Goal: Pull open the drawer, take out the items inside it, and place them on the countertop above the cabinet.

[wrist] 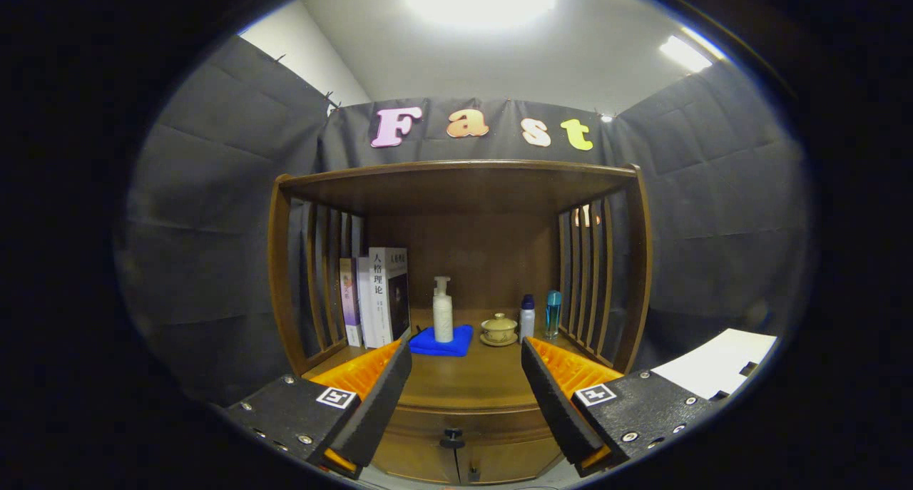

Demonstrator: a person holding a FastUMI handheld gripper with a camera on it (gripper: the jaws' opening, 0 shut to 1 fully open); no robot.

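Your gripper [466, 397] hangs with fingers spread, holding nothing, above the drawer knob [451, 439]; the drawer [463, 422] under the countertop [467, 383] looks closed, so opening and unloading remain ahead of you

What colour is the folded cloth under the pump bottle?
Blue; the cloth under the pump bottle shows best in the gripper view.

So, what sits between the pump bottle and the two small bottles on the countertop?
In the gripper view, a lidded tea bowl on its saucer stands between the pump bottle and the small bottles. The gripper hangs open.
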